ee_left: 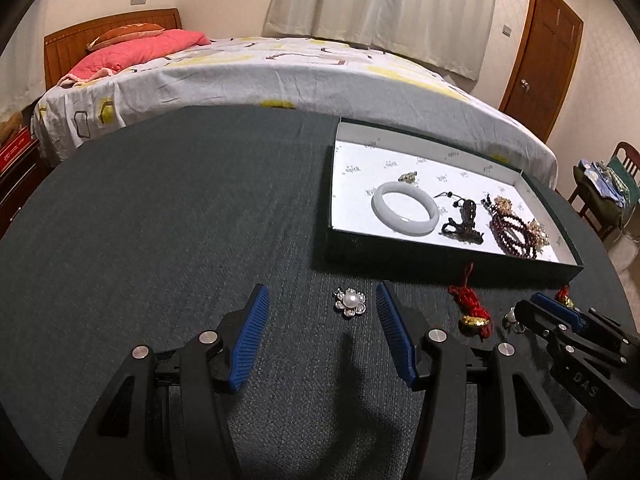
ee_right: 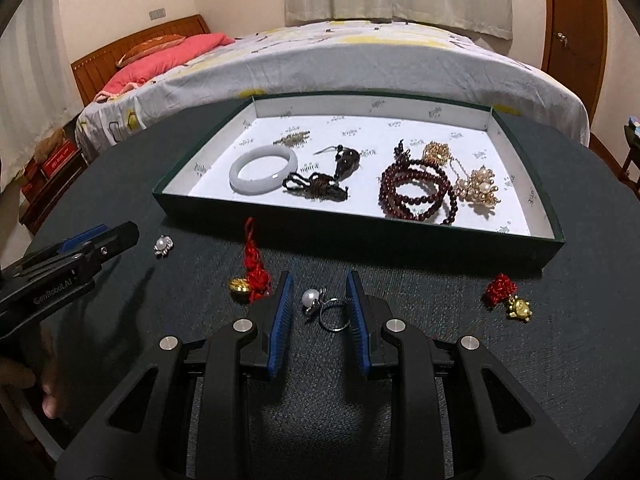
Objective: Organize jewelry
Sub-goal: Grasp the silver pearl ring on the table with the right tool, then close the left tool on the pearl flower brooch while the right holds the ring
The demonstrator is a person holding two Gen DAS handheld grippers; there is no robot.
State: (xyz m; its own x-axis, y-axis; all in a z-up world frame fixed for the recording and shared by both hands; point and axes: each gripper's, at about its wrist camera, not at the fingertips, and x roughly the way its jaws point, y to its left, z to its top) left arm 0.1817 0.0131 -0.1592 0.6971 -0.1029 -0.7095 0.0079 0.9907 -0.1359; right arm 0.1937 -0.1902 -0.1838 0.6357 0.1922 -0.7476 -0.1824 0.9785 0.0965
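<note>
Pearl ring (ee_right: 320, 306) on bench (ee_right: 400, 380), between spread pads of right hand-held gripper (ee_right: 320, 306), untouched. Left hand-held gripper (ee_left: 320, 316) spread around pearl brooch (ee_left: 350, 301). Lower squarely, close gently, lift into tray (ee_right: 554, 236).

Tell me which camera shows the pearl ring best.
The right wrist view: the pearl ring lies on the dark tablecloth between the open fingers of the right gripper, pearl and band both clear. In the left wrist view only its pearl peeks out beside that gripper.
</note>
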